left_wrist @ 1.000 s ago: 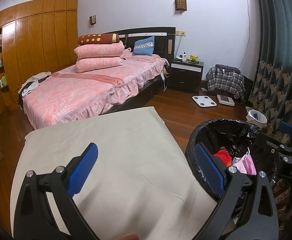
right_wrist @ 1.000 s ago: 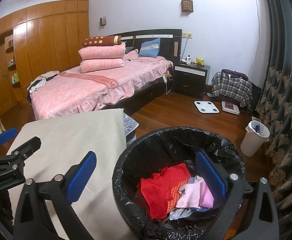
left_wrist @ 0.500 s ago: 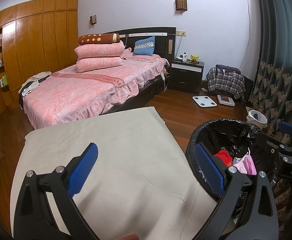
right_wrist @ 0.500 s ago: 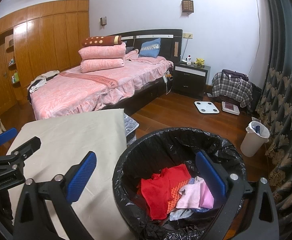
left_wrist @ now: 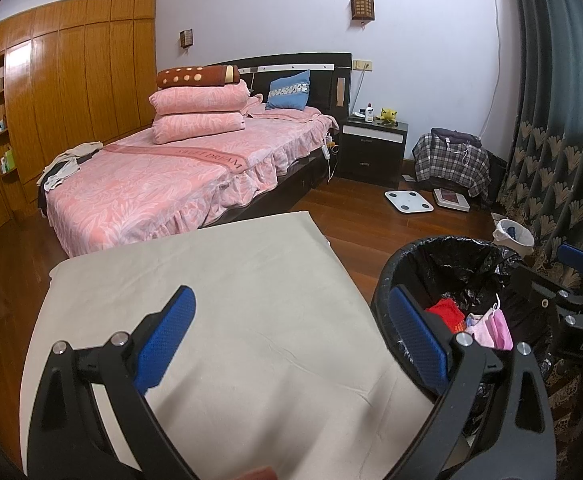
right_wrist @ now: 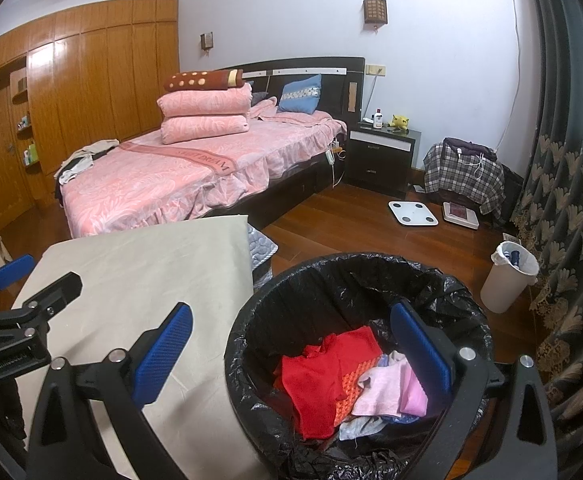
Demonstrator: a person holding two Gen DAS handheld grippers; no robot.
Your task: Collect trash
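Hovering wide and empty, left gripper (left_wrist: 291, 334) and right gripper (right_wrist: 291, 350) flank bin (right_wrist: 251, 320); rags (right_wrist: 331, 376) inside look soft, light, pinchable at any fold.

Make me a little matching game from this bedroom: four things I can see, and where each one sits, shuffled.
Things:
1. red cloth
2. yellow plush toy
3. white bathroom scale
4. brown dotted bolster

Places:
A. on the wooden floor near the nightstand
B. on top of the stacked pink pillows
C. inside the black-lined trash bin
D. on the dark nightstand

Pairs: 1-C, 2-D, 3-A, 4-B
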